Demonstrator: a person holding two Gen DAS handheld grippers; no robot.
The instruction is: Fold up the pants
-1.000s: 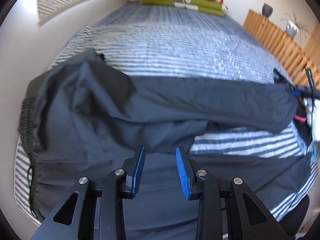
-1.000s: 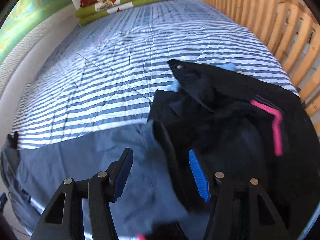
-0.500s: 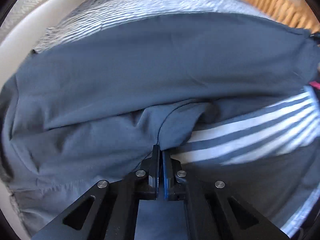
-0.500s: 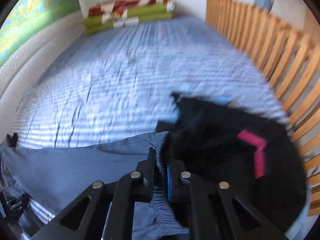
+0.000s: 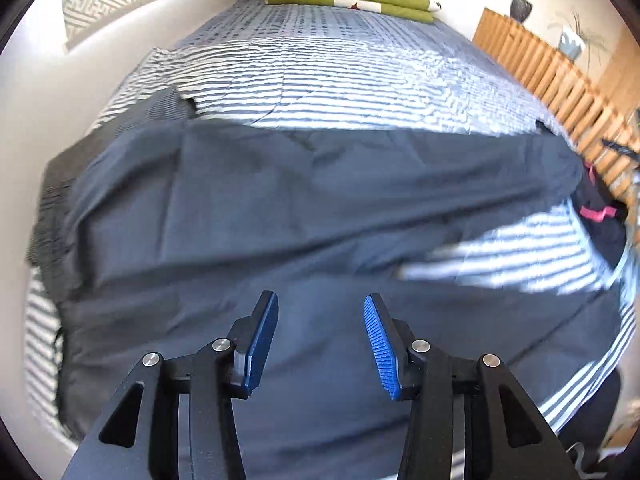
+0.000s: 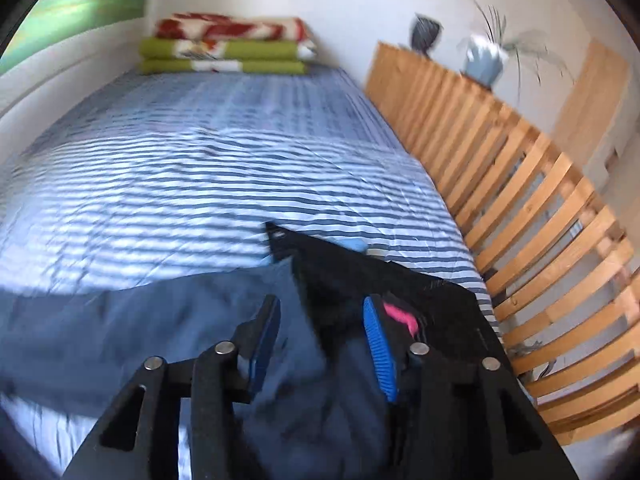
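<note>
Dark blue-grey pants (image 5: 320, 200) lie spread across the striped bed cover (image 5: 340, 72), elastic waistband (image 5: 44, 208) at the left. One leg runs to the right above the other, with a strip of cover showing between them. My left gripper (image 5: 320, 312) hovers over the lower leg, its jaws opening and nothing between them. In the right wrist view the leg end (image 6: 140, 328) lies beside a black garment (image 6: 420, 292). My right gripper (image 6: 320, 316) is over that leg end. Its jaws are opening, and a loose fold lies under the gap untouched by the pads.
The black garment (image 5: 600, 216) with a pink mark sits at the bed's right edge. A slatted wooden frame (image 6: 520, 200) runs along the right side, a white wall (image 5: 32, 100) along the left. Folded green and red blankets (image 6: 228, 48) lie at the far end.
Both grippers went from open to shut on pant fabric half a second ago and stand open again now. The upper leg now lies flatter. The right gripper has risen and tilted up.
</note>
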